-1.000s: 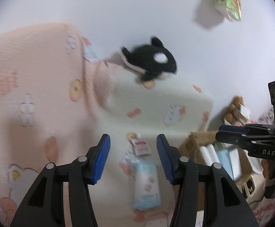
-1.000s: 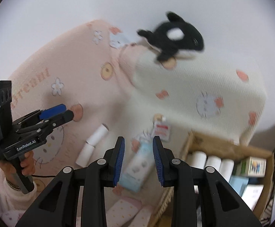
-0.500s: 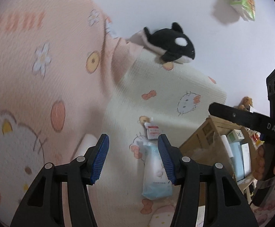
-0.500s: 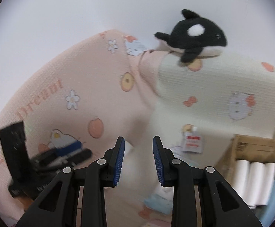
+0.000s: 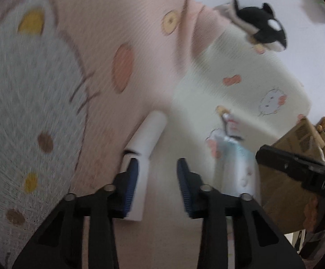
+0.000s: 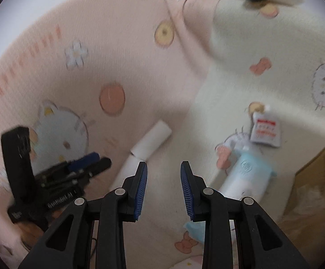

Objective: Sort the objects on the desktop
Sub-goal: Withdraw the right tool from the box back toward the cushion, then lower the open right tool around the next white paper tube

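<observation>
Left tool [image 5: 157, 188]: we note its jaws closing, with nothing pressed between them; the nearer white roll [image 5: 137, 190] lies just beside and partly behind its left pad. Right tool [image 6: 163, 188]: we record its jaws drawn in as far as they go, a gap showing between the pads, holding nothing.

On the pink and cream cartoon-print blanket [image 6: 117, 56] we list:
- two white rolls end to end, the farther roll [image 6: 152, 140] angled up to the right;
- a light blue bottle [image 6: 247, 174] lying on its side, right of the rolls;
- a small white sachet with red print [image 6: 265, 132] just beyond the bottle;
- a black and white orca plush [image 5: 263, 30] at the far edge.

A cardboard box [image 5: 296, 139] stands at the right.
</observation>
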`<action>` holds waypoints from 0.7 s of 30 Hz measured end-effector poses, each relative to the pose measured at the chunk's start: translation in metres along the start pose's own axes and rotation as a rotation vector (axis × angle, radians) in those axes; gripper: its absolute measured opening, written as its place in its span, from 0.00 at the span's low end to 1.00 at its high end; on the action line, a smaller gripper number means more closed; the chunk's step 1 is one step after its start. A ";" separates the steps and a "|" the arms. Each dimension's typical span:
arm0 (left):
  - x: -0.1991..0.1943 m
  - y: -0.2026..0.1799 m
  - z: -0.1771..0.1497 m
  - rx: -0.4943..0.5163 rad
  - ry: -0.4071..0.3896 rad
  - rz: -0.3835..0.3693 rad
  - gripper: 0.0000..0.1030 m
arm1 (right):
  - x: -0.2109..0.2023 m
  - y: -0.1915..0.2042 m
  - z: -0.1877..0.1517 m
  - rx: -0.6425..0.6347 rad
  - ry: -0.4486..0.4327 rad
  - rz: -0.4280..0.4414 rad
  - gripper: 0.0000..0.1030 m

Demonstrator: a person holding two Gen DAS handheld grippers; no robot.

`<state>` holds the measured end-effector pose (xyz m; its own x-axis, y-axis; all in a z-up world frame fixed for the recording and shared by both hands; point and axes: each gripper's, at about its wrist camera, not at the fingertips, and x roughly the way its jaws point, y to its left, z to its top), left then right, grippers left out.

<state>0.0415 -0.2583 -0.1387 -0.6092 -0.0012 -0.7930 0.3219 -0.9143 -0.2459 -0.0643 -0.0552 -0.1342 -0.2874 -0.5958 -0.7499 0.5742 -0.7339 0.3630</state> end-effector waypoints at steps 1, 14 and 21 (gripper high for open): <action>0.004 0.003 -0.002 -0.013 0.014 0.001 0.32 | 0.007 -0.001 -0.004 0.000 0.006 0.020 0.26; 0.038 0.012 -0.010 -0.070 0.130 0.045 0.40 | 0.077 -0.009 -0.028 -0.001 0.140 0.044 0.26; 0.036 0.025 -0.012 -0.164 0.112 0.086 0.41 | 0.097 0.001 -0.036 -0.062 0.170 0.081 0.26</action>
<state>0.0363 -0.2762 -0.1805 -0.4929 -0.0229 -0.8698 0.4883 -0.8347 -0.2548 -0.0640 -0.1018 -0.2260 -0.1073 -0.5845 -0.8043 0.6376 -0.6611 0.3954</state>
